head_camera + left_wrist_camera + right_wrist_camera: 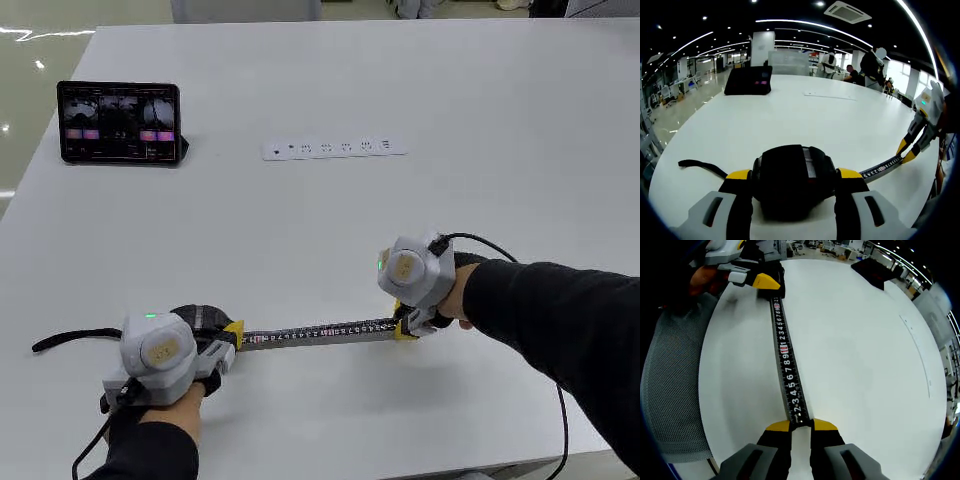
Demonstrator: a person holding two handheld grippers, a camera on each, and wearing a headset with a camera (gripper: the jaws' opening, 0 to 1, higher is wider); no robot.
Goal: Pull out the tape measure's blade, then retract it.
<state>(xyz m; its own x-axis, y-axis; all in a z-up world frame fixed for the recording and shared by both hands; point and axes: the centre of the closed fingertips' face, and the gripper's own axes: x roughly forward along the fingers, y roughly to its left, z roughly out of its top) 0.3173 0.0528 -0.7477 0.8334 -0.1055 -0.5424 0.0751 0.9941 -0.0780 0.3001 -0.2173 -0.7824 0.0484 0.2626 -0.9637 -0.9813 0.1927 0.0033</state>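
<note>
The head view is looking down from above the counter's (400, 80) near edge, facing far toward the tablet (120, 122). The left gripper view is sitting low, close behind the tape measure (792, 175), facing far. The right gripper view is looking leftward along the blade (787, 365), close above it. All three are sharing the blade and the tablet.

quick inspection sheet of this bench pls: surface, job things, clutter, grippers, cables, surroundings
surface: white table
job's things: tape measure case on the table, blade drawn out, strap trailing from the case
clutter: tablet, screen lit; white strip lying flat
grippers: left gripper jaws shut on the case; right gripper jaws shut on the blade tip
cables: black cable off the right gripper; thin cable off the left
surroundings: open office, people beyond the table
</note>
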